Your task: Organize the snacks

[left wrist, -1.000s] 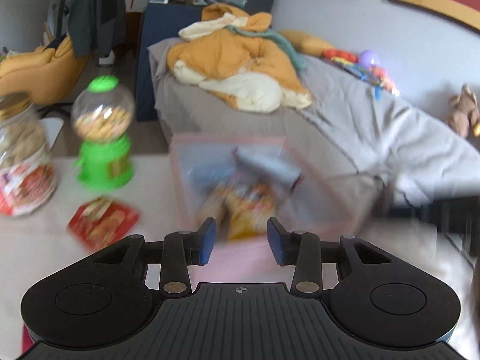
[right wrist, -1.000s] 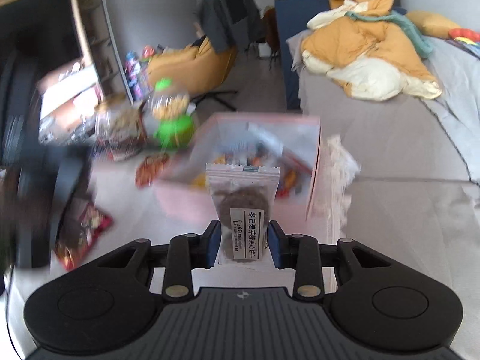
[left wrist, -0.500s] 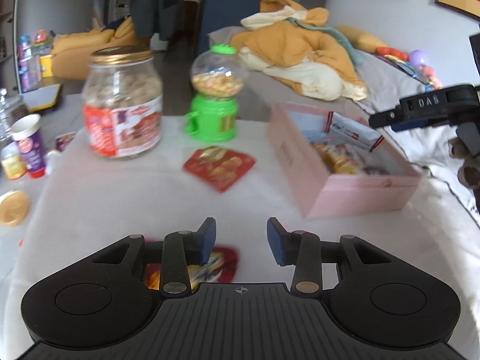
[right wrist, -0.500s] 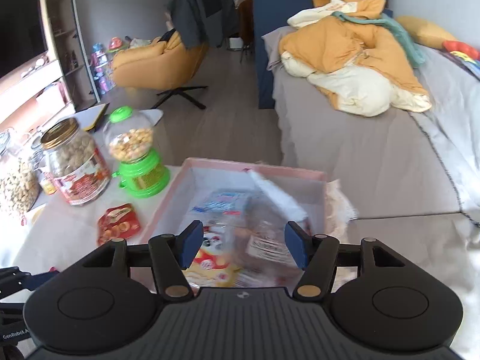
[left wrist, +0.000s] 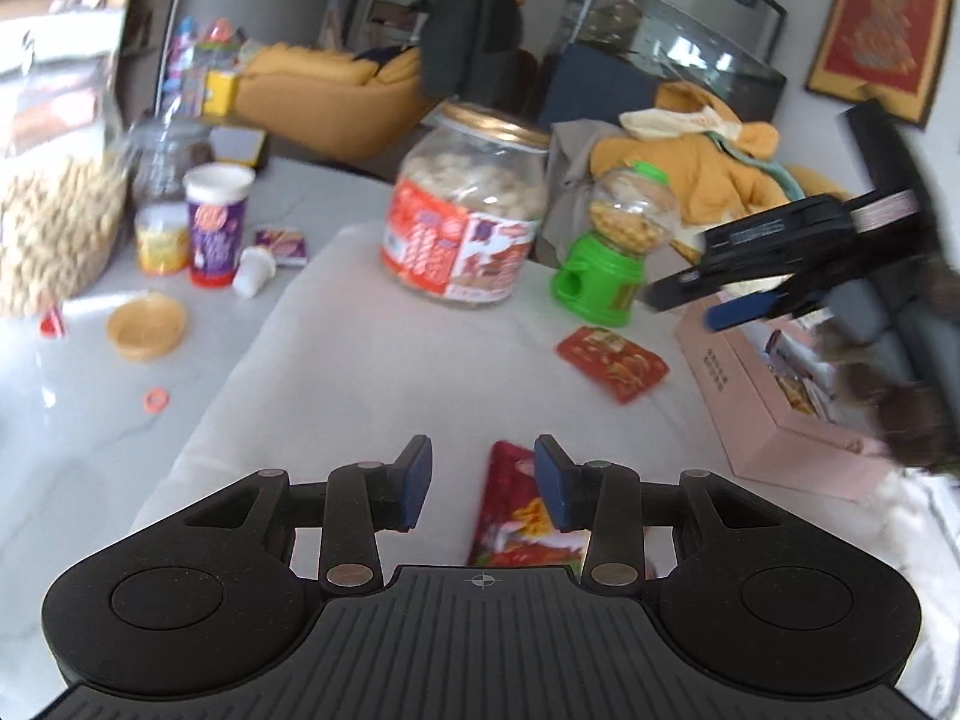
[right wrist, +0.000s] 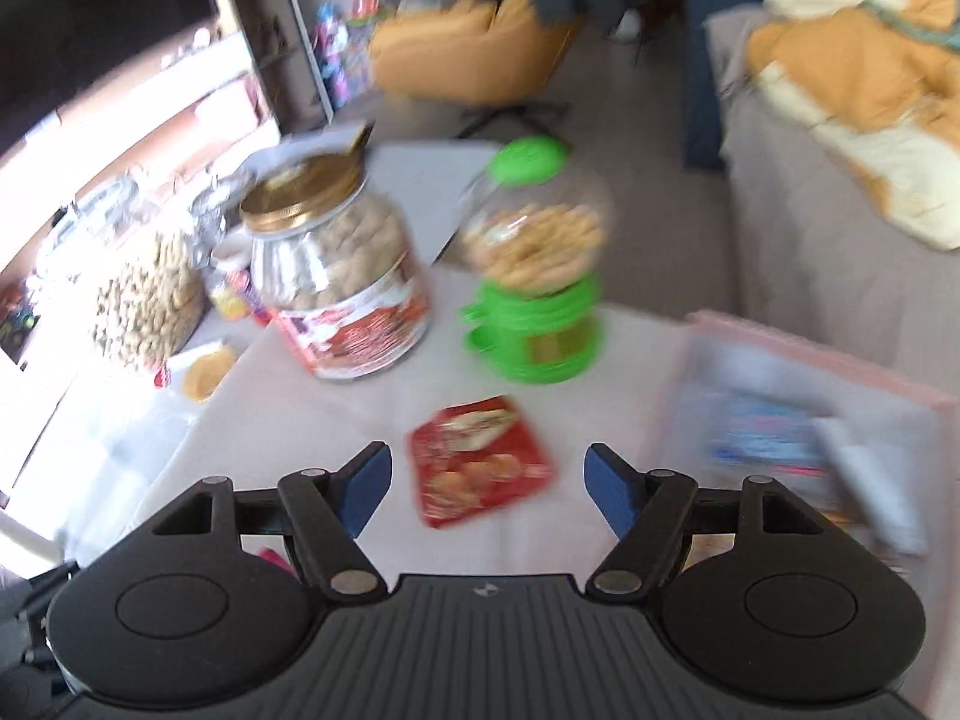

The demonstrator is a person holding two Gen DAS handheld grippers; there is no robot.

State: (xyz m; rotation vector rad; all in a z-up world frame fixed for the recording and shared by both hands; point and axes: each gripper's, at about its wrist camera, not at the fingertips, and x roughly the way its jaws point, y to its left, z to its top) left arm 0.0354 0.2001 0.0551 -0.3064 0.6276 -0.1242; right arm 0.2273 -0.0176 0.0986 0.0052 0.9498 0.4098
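Note:
My left gripper (left wrist: 483,483) is open and empty, low over the white cloth, with a red snack packet (left wrist: 519,510) lying just under its right finger. A second red snack packet (left wrist: 612,363) lies farther off, beside the pink box (left wrist: 774,420) that holds several snacks. My right gripper (right wrist: 487,483) is wide open and empty, above that second red packet (right wrist: 480,462). In the right wrist view the pink box (right wrist: 810,354) is at the right, blurred. The right gripper also shows in the left wrist view (left wrist: 744,306), over the box's near end.
A large gold-lidded jar (left wrist: 468,222) and a green candy dispenser (left wrist: 609,264) stand at the back of the cloth. Left of them are a peanut jar (left wrist: 48,222), small cups (left wrist: 216,228) and a loose gold lid (left wrist: 146,326). A bed with an orange blanket (right wrist: 858,78) lies beyond.
My right gripper let go of the cookie packet into the pink box, opened wide and swung left over the red packet. My left gripper swung left and lowered over the near red packet.

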